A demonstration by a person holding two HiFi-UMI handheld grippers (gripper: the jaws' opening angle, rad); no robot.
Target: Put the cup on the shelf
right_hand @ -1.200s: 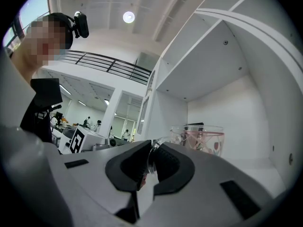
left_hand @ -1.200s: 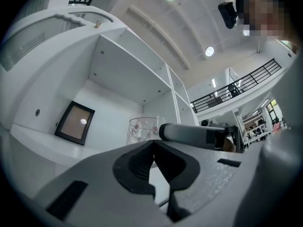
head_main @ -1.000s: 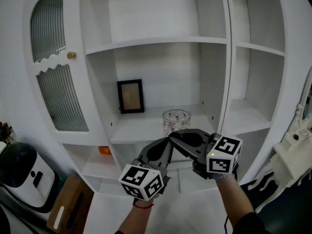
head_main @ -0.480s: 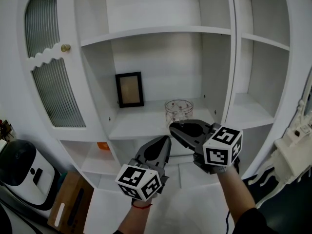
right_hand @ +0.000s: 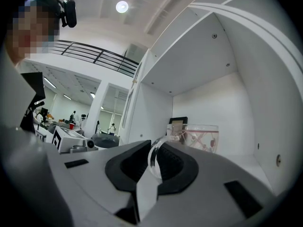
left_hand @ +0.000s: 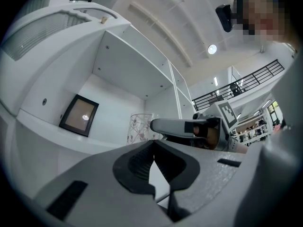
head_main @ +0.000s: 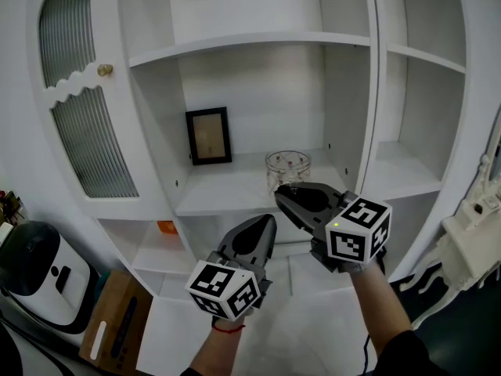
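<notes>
The right gripper [head_main: 280, 193] is pinched onto the looped handle [right_hand: 152, 161] of a clear glass cup with a reddish printed pattern [head_main: 287, 165]. In the right gripper view the transparent ring sits squeezed between the dark pads, with the jaws closed tight on it. The cup is upright over the white middle shelf board [head_main: 227, 190] of a white open cabinet, towards the board's front right corner and close to the right side wall. Its base is hidden behind the gripper, so whether it rests on the board cannot be told. The right hand reaches forward and up from the lower right, with the forearm in a dark sleeve [head_main: 395, 351]. The gripper's marker cube [head_main: 358, 239] faces the camera, and the jaws point left and away, toward the cup.

The left gripper [head_main: 268, 222] is held lower and to the left, in front of the board's front edge and short of the cup. Its jaws are pressed together with nothing between them, pointing up and slightly right. The wrist below it wears a thin red band [head_main: 226, 329].

A black-framed picture [head_main: 208, 135] stands upright against the back wall at the board's back left corner, well apart from the cup.
</notes>
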